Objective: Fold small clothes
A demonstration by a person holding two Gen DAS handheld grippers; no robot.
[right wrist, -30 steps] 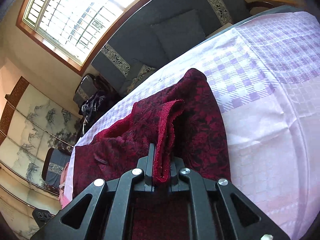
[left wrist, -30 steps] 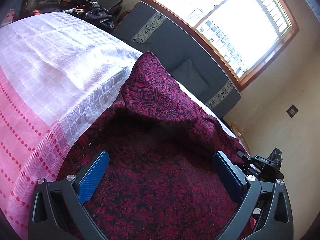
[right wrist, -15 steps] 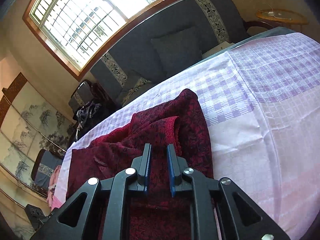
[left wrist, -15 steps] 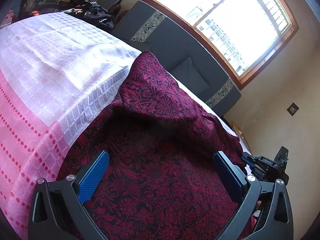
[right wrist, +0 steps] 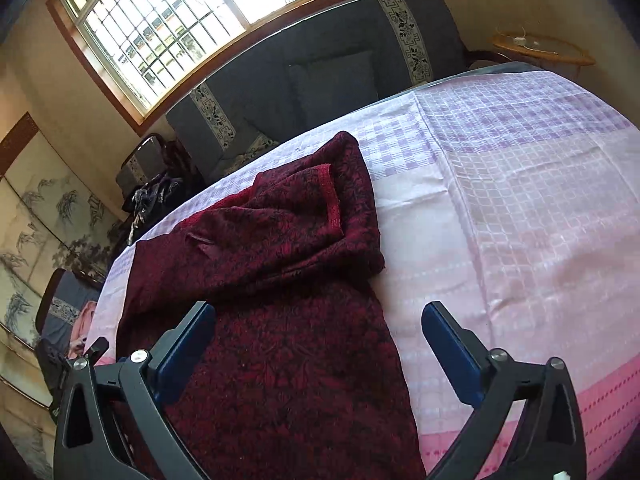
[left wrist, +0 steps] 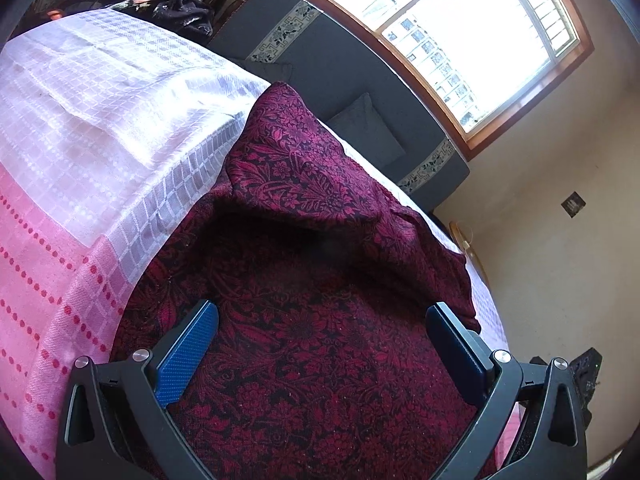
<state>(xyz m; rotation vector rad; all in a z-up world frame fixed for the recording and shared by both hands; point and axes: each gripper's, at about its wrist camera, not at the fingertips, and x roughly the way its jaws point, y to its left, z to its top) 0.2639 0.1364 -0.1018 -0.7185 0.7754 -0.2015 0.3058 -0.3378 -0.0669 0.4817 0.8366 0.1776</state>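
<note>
A dark red floral garment point(left wrist: 312, 184) lies on the pink and white checked tablecloth point(left wrist: 100, 120). My left gripper point(left wrist: 323, 312) hovers open over its near part, blue pads wide apart and off the cloth. In the right wrist view the garment point(right wrist: 288, 240) has a flap with a red hem folded over onto itself at the far end. My right gripper point(right wrist: 318, 312) stands back from that flap with its jaws opening wide. The garment's near strip lies below the jaws, and the pads do not press on it.
The tablecloth point(right wrist: 520, 200) stretches bare to the right of the garment. Behind the table stands a grey sofa point(right wrist: 332, 72) under a large window. A round wooden side table point(right wrist: 540, 48) is at the far right, and dark bags point(left wrist: 176, 8) sit on a chair.
The right gripper let go of the garment's hemmed edge, opened wide and drew back and up. The released flap now lies folded on the garment. The left gripper stayed put.
</note>
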